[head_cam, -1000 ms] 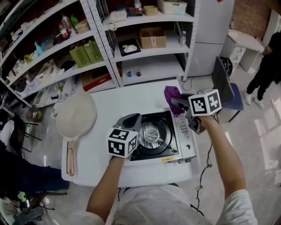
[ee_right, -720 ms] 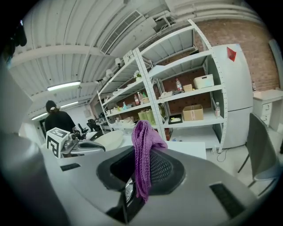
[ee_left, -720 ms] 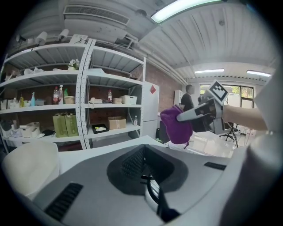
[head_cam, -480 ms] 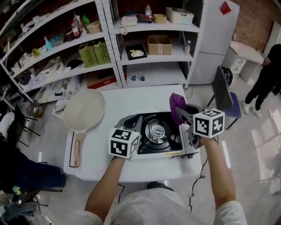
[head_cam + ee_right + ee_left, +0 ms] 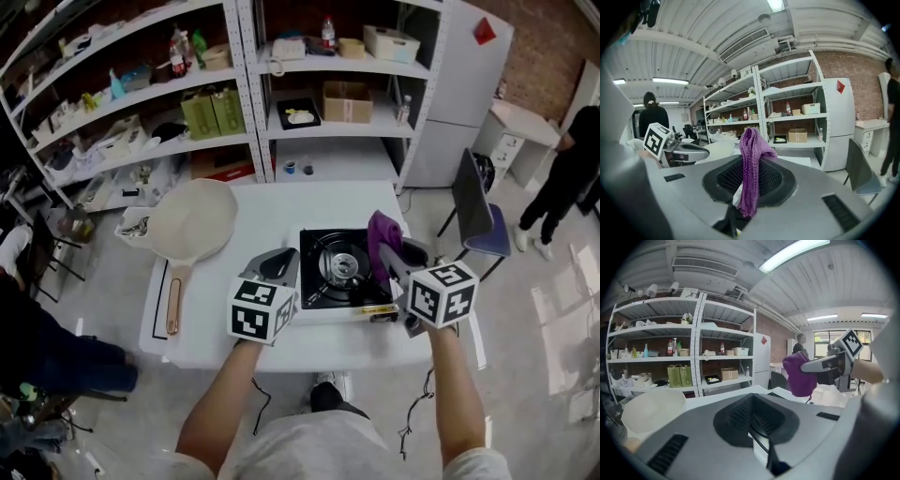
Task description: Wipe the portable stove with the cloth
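Observation:
The portable stove (image 5: 319,292) sits on the white table (image 5: 272,208), black-topped, with a round burner (image 5: 339,266) in its middle. A purple cloth (image 5: 382,238) hangs over the stove's right side, and my right gripper (image 5: 385,251) is shut on it. The right gripper view shows the cloth (image 5: 752,164) draped upright between the jaws. My left gripper (image 5: 285,263) is shut and empty, at the stove's left edge. From the left gripper view I see the cloth (image 5: 800,375) in the right gripper (image 5: 812,366).
A white pan (image 5: 192,220) with a wooden handle (image 5: 173,305) lies on the table's left part. Metal shelves (image 5: 272,94) stand behind the table. A chair (image 5: 473,211) and a standing person (image 5: 567,173) are at the right.
The head view has drawn back, so the table looks smaller. My right gripper has drawn nearer with the cloth, which now hangs over the stove's right side. The left gripper stays by the stove's left edge.

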`<state>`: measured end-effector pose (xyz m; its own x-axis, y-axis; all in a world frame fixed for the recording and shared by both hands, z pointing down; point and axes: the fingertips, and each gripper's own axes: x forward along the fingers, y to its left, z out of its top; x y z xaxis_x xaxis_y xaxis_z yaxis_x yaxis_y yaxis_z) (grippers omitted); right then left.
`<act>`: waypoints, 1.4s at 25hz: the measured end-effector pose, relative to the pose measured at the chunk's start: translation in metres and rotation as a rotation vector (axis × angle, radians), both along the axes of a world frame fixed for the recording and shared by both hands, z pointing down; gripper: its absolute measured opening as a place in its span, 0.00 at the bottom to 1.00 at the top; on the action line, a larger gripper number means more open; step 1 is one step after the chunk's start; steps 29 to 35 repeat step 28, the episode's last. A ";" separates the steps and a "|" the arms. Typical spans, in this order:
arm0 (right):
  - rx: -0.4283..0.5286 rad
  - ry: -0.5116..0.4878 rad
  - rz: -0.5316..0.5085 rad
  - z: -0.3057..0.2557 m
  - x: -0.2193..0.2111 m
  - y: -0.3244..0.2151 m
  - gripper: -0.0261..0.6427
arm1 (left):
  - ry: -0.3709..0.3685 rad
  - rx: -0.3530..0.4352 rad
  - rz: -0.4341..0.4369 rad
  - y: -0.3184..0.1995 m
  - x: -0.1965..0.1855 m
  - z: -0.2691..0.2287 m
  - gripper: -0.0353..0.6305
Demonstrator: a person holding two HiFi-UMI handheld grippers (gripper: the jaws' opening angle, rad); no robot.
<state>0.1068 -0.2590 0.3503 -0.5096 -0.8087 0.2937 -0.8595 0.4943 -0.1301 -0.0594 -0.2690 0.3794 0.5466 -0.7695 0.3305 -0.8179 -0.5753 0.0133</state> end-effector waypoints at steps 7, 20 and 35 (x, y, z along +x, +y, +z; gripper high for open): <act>0.068 0.035 0.065 0.000 -0.005 0.040 0.13 | 0.007 0.003 -0.010 0.031 -0.012 0.004 0.06; 0.064 0.054 0.108 0.011 -0.001 0.072 0.13 | 0.016 -0.005 0.008 0.054 -0.014 0.012 0.06; 0.064 0.020 0.109 0.007 -0.004 0.076 0.13 | 0.019 -0.004 0.014 0.058 -0.015 0.011 0.06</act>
